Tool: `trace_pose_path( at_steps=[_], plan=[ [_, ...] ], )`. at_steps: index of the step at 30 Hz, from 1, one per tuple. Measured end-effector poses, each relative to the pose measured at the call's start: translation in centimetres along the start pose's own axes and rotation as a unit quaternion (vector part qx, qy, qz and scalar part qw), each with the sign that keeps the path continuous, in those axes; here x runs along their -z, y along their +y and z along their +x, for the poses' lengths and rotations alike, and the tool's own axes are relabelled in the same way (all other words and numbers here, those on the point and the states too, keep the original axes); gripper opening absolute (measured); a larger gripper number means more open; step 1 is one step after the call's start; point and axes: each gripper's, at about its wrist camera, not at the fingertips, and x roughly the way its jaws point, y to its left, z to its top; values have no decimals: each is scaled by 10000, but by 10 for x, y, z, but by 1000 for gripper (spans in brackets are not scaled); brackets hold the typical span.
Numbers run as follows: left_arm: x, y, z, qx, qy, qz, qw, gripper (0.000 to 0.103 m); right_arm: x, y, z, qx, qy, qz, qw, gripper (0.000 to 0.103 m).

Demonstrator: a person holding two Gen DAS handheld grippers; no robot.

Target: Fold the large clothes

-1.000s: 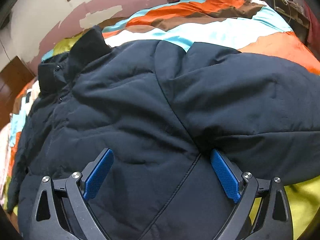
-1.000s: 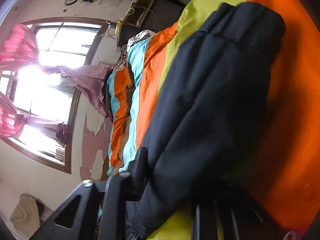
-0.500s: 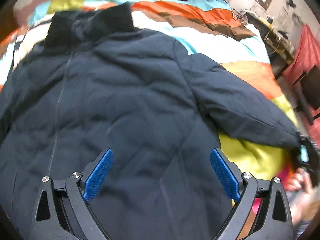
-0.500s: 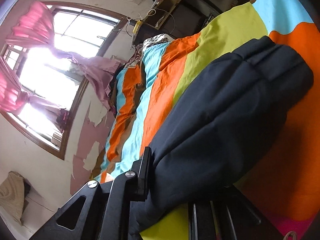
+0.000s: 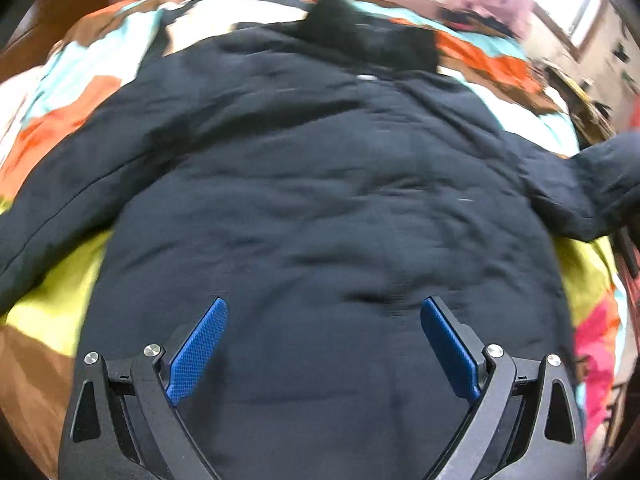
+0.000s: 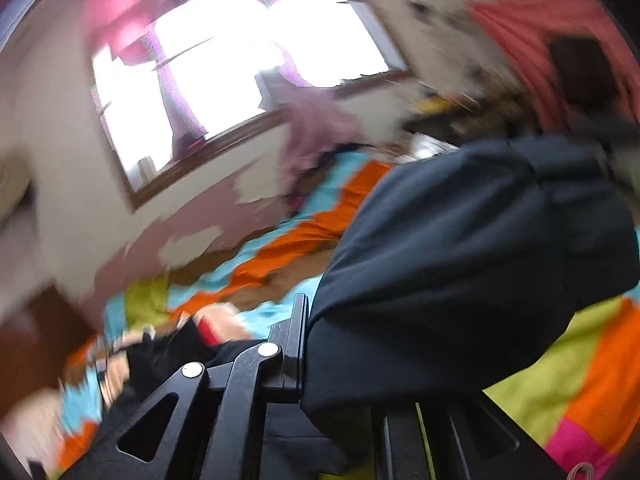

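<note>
A large dark navy padded jacket (image 5: 320, 200) lies spread on a bed, black collar (image 5: 360, 36) at the far end, one sleeve (image 5: 60, 208) stretched to the left. My left gripper (image 5: 324, 340) is open and empty above the jacket's lower hem, its blue pads (image 5: 198, 350) wide apart. My right gripper (image 6: 340, 360) is shut on the jacket's other sleeve (image 6: 460, 272) and holds it lifted off the bed; that raised sleeve also shows in the left wrist view (image 5: 592, 192) at the right edge.
The bed carries a bright patchwork cover (image 5: 60, 300) of yellow, orange, turquoise and brown. A window with pink curtains (image 6: 240, 64) and a peeling wall (image 6: 100, 200) stand behind the bed. Cluttered shelves (image 5: 580, 96) are at the far right.
My left gripper has swung left, so the whole jacket body is now centred. My right gripper has lifted and turned with the sleeve, which now rises off the bed. Both views are motion-blurred.
</note>
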Motion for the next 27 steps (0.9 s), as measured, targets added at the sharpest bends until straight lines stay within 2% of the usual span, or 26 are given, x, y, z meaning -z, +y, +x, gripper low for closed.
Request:
trace_pose_path(
  at_steps=[2, 5, 7, 10, 12, 15, 17, 19, 21, 24, 25, 27],
  plan=[
    [5, 27, 0, -61, -78, -218, 9997, 95, 7, 53, 7, -130, -1, -557, 9984, 10],
    [11, 76, -4, 363, -181, -840, 9956, 95, 34, 131, 28, -346, 205, -1438, 9888, 10],
    [4, 91, -11, 512, -147, -1088, 9926, 95, 56, 169, 39, -425, 357, -1942, 9794, 10],
    [-7, 108, -35, 442, -618, -1192, 9900, 95, 100, 224, 60, -675, 755, -2465, 9638, 10],
    [-11, 127, -43, 973, -898, -1462, 9804, 95, 129, 252, 72, -851, 1029, -2654, 9548, 10],
    [-10, 165, -41, 1574, -983, -2304, 9552, 95, 172, 284, 88, -1084, 1570, -2871, 9387, 10],
    [-8, 184, -35, 1698, -969, -2690, 9431, 95, 198, 300, 95, -1184, 1887, -2974, 9284, 10],
    [-8, 196, -29, 1719, -927, -2890, 9372, 95, 223, 312, 104, -1222, 2202, -3132, 9157, 13],
    [-7, 204, -24, 1786, -898, -3030, 9318, 95, 247, 318, 114, -1124, 2590, -3487, 8937, 14],
    [-3, 213, -15, 2115, -738, -3308, 9168, 95, 273, 324, 130, -938, 3010, -3871, 8665, 15],
    [-2, 212, -12, 2204, -692, -3372, 9127, 95, 275, 316, 133, -1008, 3064, -3858, 8643, 19],
    [-2, 214, -12, 2212, -702, -3374, 9123, 95, 270, 310, 133, -1266, 3198, -3696, 8632, 26]
  ],
)
